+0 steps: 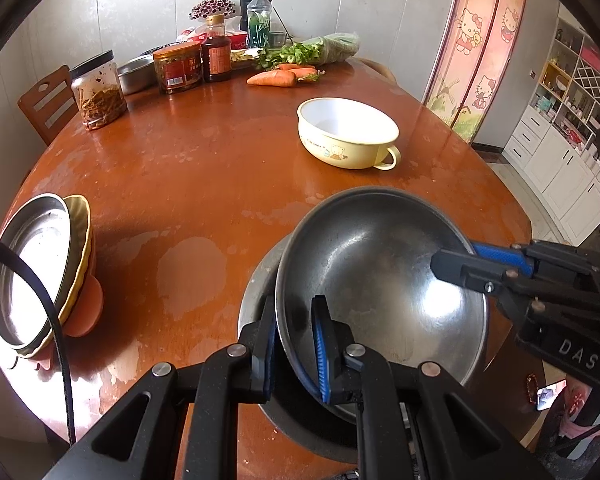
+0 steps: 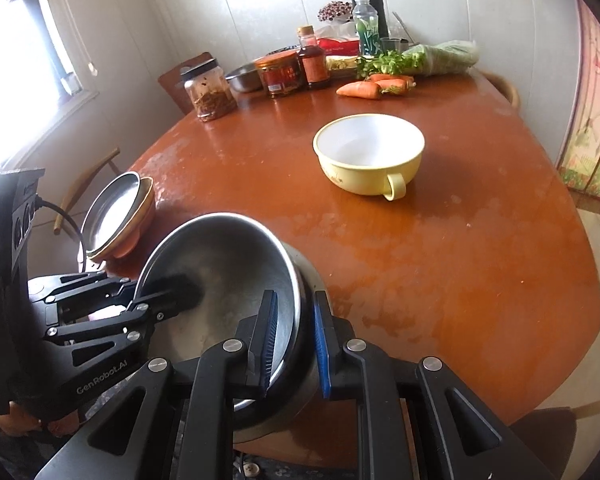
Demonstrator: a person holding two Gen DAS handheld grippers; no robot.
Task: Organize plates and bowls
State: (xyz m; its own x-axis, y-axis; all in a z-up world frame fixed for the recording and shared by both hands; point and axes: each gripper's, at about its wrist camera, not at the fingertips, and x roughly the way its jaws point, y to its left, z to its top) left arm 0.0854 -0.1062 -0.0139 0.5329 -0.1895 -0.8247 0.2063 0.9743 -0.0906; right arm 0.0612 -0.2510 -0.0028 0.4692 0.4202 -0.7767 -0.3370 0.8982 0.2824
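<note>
A steel bowl (image 1: 380, 280) sits tilted inside a second steel bowl (image 1: 256, 280) at the table's near edge. My left gripper (image 1: 294, 352) straddles the inner bowl's near-left rim, jaws a little apart with the rim between them. My right gripper (image 2: 294, 344) straddles the rims of both bowls (image 2: 228, 276) on the right side, jaws apart; it also shows in the left wrist view (image 1: 460, 268). A yellow handled bowl (image 1: 346, 132) stands mid-table. A stack of plates (image 1: 40, 272), steel on yellow on orange, sits at the left edge.
Jars (image 1: 98, 90), a sauce bottle (image 1: 216, 54), a steel basin (image 1: 136, 72), carrots (image 1: 274, 78) and greens (image 1: 312, 50) crowd the far side of the brown table (image 1: 180, 184). A chair (image 1: 46, 100) stands at the far left. A cable (image 1: 56, 320) hangs by the plates.
</note>
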